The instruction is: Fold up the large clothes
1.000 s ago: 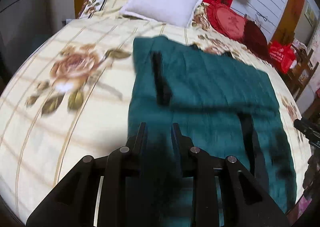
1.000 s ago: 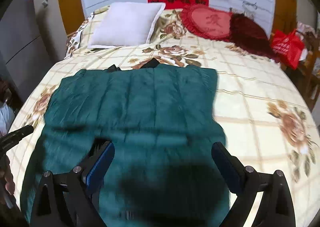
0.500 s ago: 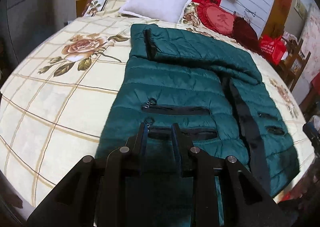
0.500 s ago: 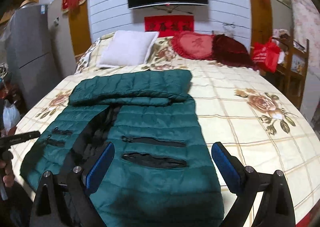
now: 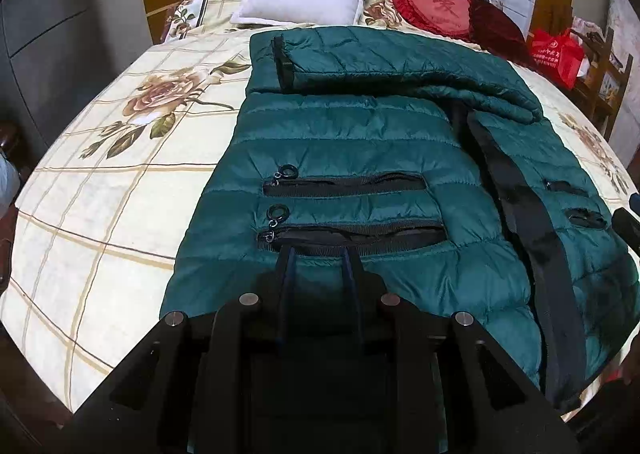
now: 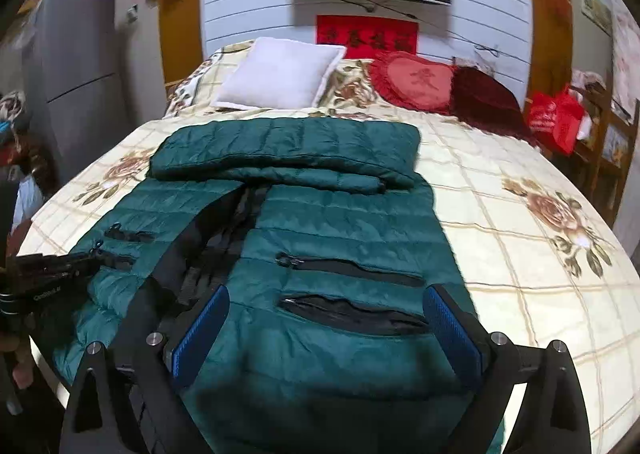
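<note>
A large dark green quilted jacket (image 5: 360,142) lies front up on the bed, its sleeves folded across the top. It also shows in the right wrist view (image 6: 340,222). My left gripper (image 5: 318,254) hovers over the jacket's lower hem by the zip pockets, its fingers a narrow gap apart with nothing between them. My right gripper (image 6: 326,318) is wide open over the hem on the jacket's other half, empty. The left gripper also shows at the left edge of the right wrist view (image 6: 52,266).
The bed (image 5: 100,182) has a cream floral cover. A white pillow (image 6: 280,74), a red heart cushion (image 6: 416,80) and a dark red cushion (image 6: 486,102) lie at its head. A red bag (image 6: 556,120) and wooden furniture stand right. A grey cabinet (image 6: 76,66) stands left.
Both grippers have pulled back and risen from the jacket. The jacket, in motion a second ago, now lies still with its sleeves folded across the top.
</note>
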Demonstrator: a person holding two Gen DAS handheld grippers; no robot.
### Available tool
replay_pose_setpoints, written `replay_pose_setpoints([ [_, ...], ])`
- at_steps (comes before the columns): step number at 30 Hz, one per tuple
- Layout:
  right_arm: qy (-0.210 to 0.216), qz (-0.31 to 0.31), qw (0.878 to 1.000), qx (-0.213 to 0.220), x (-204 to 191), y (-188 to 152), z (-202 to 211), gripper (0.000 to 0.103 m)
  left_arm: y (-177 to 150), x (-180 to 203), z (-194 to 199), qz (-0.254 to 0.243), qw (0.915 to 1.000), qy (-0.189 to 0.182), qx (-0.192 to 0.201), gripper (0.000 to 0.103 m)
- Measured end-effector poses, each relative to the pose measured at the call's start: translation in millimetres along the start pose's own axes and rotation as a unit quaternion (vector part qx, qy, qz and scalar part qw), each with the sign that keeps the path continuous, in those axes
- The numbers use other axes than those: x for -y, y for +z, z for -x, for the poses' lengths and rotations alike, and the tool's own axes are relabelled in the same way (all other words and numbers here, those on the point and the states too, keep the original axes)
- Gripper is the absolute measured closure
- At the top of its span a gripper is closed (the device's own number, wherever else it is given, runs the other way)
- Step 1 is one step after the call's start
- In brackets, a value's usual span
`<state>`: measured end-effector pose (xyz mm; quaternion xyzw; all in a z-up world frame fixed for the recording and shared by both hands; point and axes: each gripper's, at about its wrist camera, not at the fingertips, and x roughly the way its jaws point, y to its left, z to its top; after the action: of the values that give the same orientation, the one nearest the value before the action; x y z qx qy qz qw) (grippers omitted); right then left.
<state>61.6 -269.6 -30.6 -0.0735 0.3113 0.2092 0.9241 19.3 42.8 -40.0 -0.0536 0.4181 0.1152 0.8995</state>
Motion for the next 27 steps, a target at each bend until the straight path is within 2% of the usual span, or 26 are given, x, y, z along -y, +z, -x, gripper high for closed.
replay_pose_setpoints([
  [15,-0.011,-0.049,0.999,-0.005,17,3,-7,0.006,1,-7,-1,0.020,0.9996,-0.017,-0.006,0.080],
  [18,-0.035,-0.064,0.997,-0.002,37,1,-5,0.007,3,-19,0,0.033,0.9994,-0.014,-0.004,0.080],
  [21,-0.040,-0.085,0.995,-0.013,62,-2,-6,0.006,12,-38,-3,0.047,0.9988,-0.008,-0.009,0.080],
  [24,-0.075,-0.048,0.995,-0.046,70,-3,-16,0.007,25,-56,-7,0.046,0.9988,0.011,-0.013,0.080],
  [27,-0.062,-0.024,0.997,-0.050,67,-2,-10,0.007,31,-78,-12,0.070,0.9970,0.001,-0.031,0.080],
])
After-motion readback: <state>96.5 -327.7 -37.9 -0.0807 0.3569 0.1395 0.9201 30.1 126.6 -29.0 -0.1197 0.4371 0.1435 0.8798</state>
